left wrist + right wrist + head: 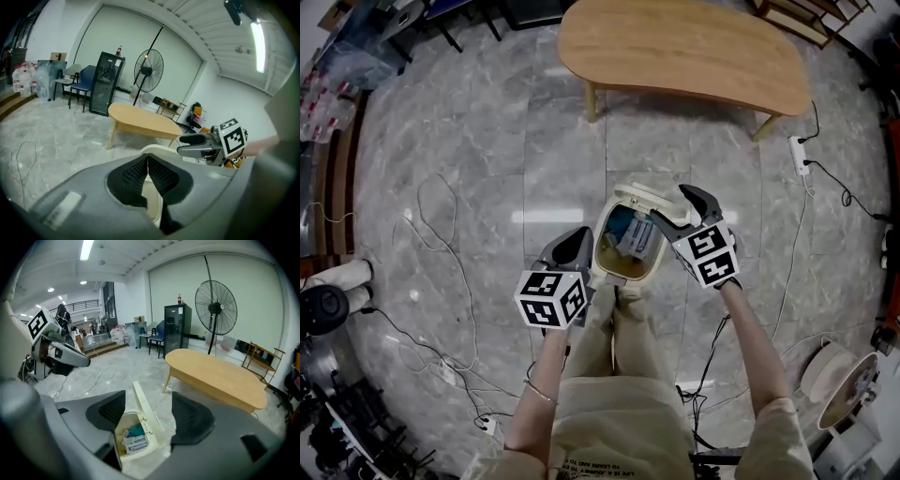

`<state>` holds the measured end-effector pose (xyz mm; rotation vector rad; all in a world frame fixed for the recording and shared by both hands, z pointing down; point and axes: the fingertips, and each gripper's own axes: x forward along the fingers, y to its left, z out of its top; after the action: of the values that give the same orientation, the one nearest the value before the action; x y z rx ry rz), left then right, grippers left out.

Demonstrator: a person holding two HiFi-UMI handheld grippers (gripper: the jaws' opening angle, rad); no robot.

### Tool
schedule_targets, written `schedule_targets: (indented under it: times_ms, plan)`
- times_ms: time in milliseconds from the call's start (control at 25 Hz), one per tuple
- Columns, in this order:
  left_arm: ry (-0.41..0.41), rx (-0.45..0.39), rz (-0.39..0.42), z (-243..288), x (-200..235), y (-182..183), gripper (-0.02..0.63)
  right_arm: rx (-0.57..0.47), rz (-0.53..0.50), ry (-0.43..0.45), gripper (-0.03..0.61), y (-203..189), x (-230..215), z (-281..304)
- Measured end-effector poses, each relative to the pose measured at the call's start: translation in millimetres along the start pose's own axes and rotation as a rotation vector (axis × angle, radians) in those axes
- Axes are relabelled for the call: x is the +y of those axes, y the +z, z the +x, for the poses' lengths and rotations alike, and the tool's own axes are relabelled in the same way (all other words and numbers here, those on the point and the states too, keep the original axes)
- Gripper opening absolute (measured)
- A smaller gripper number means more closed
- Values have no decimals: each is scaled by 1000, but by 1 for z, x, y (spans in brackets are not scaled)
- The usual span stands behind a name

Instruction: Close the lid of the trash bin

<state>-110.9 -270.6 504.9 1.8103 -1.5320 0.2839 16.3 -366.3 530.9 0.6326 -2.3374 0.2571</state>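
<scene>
A cream trash bin (600, 251) stands on the grey marble floor (469, 141) at the person's feet, its lid (652, 199) hinged upright over paper waste. The right gripper (675, 208) hovers by the lid, jaws wide and holding nothing. The left gripper (572, 246), jaws pressed together, waits near the bin's left side. The lid looks like light, stiff plastic, probably best pushed at its free top edge. A wooden table (684, 47), cables (431, 206) and a fan (215, 301) fill the room.

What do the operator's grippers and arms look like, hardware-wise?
The left gripper and right gripper have grey moulded bodies, black ribbed pads, and each carries a white cube with black square markers. The person wears beige clothing and a thin bracelet on the left wrist.
</scene>
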Motion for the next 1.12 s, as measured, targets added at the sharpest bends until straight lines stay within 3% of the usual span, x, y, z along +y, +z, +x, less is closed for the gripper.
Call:
schedule_targets:
  times_ms: [160,560,1120]
  plan:
    - [-4,51,-50,16,14,-20,23,48,-75,8,305,-10,3,16]
    - [-25,116,-70,25,23,-56,23,128,-278,17,305,-29,22,32]
    - [-84,137,-48,13,15,-83,23,163,-325,-14,305,-45,53,27]
